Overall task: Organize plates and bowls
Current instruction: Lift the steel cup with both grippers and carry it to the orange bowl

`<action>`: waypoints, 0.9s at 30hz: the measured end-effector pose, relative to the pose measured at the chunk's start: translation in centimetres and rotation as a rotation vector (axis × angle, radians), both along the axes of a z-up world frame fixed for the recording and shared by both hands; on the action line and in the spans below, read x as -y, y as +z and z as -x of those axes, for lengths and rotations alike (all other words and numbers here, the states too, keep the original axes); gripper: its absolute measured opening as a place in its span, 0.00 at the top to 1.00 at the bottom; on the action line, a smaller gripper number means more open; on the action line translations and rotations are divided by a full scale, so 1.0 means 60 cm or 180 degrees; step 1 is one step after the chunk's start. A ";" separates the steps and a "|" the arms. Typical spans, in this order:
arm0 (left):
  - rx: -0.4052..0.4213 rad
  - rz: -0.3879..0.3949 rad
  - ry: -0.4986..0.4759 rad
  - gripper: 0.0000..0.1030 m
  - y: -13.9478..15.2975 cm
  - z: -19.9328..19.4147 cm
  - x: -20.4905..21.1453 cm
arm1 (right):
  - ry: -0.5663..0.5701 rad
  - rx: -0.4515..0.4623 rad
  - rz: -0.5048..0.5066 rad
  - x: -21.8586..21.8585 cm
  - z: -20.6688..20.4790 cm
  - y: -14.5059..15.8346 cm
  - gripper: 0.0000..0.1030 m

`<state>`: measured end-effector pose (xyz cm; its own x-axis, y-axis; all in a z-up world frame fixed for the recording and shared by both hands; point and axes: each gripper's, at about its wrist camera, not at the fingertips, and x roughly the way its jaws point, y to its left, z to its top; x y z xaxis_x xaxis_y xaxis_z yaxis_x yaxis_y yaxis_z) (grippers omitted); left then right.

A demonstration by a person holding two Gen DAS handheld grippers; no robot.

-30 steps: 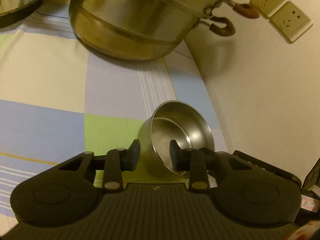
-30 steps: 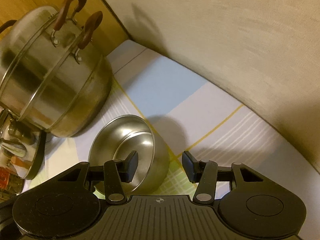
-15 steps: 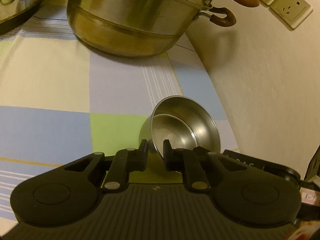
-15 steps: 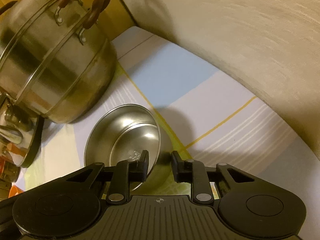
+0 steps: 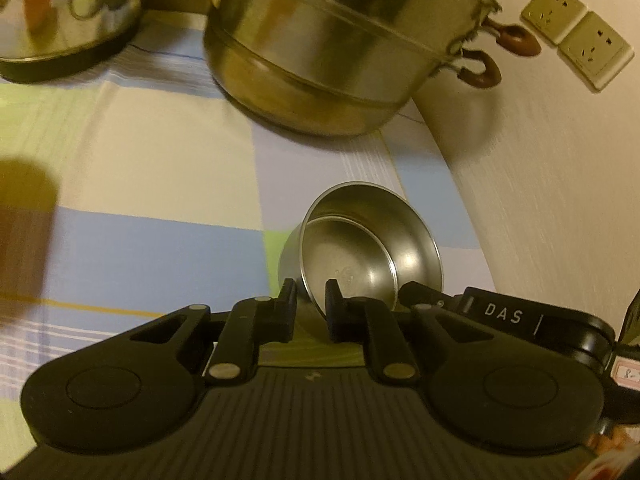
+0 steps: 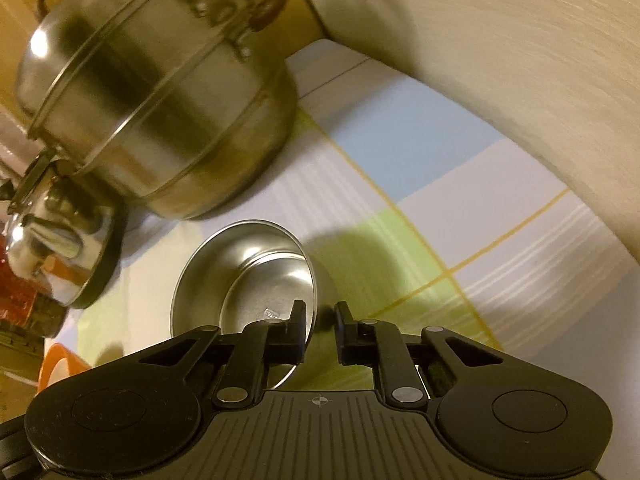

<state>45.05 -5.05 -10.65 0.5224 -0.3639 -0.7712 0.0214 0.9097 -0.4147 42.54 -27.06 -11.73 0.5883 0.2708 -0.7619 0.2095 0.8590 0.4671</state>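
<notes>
The left tongs (image 5: 311, 298) are clamped on the near rim of a small steel bowl (image 5: 372, 248), one finger (image 5: 287, 300) outside the wall and the other inside the cup. The right tongs (image 6: 320, 322) pinch the same bowl (image 6: 244, 276) at another part of its rim, one finger (image 6: 298, 320) inside and the other outside. Both pairs have just been closing, with the bowl's wall between the fingers. The bowl is tilted in both views, its open mouth turned toward each camera, and it seems to hang just above the checked cloth (image 5: 160, 184) that covers the bench, though the blur makes it hard to tell whether its base touches. In the left wrist view the black body of the right tongs, lettered "DAS", lies just beside the bowl on its right side.

Behind the bowl, well apart from it, stands a large two-tier steel pot (image 5: 340, 48) with brown handles (image 5: 480, 72); beside the pot sits a shiny kettle with a black base (image 6: 60, 240). Two wall sockets (image 5: 576, 36) are on the pale wall (image 5: 540, 184) next to the pot's handles. An orange-rimmed object (image 6: 60, 364) shows at the lower left edge of the right wrist view, too cropped to identify.
</notes>
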 end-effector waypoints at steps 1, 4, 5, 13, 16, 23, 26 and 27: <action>0.0010 0.0002 0.0016 0.88 0.003 0.004 -0.006 | 0.0028 0.0010 -0.0006 -0.005 0.001 0.003 0.86; 0.0026 0.0028 0.0075 0.88 0.011 0.011 -0.022 | 0.0080 0.0041 -0.0032 -0.019 0.002 0.013 0.86; 0.0036 0.0035 0.0091 0.88 0.015 0.014 -0.028 | 0.0092 0.0056 -0.0037 -0.024 0.004 0.017 0.86; 0.0171 0.0077 0.0249 0.88 0.051 0.047 -0.067 | 0.0216 0.0177 -0.0119 -0.059 0.012 0.046 0.87; 0.0224 0.0071 0.0291 0.88 0.062 0.058 -0.080 | 0.0269 0.0233 -0.0122 -0.074 0.018 0.058 0.87; 0.0300 0.0055 0.0402 0.88 0.078 0.081 -0.112 | 0.0406 0.0339 -0.0086 -0.109 0.026 0.080 0.87; 0.0353 0.0038 0.0453 0.88 0.087 0.092 -0.126 | 0.0460 0.0380 -0.0088 -0.124 0.031 0.088 0.87; 0.0372 0.0035 0.0469 0.88 0.089 0.095 -0.128 | 0.0476 0.0393 -0.0089 -0.130 0.033 0.091 0.87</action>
<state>39.34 2.65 -5.32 0.6565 -0.2848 -0.6985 -0.0632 0.9019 -0.4272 40.57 -19.29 -6.27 0.6284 0.3824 -0.6774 0.0201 0.8626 0.5055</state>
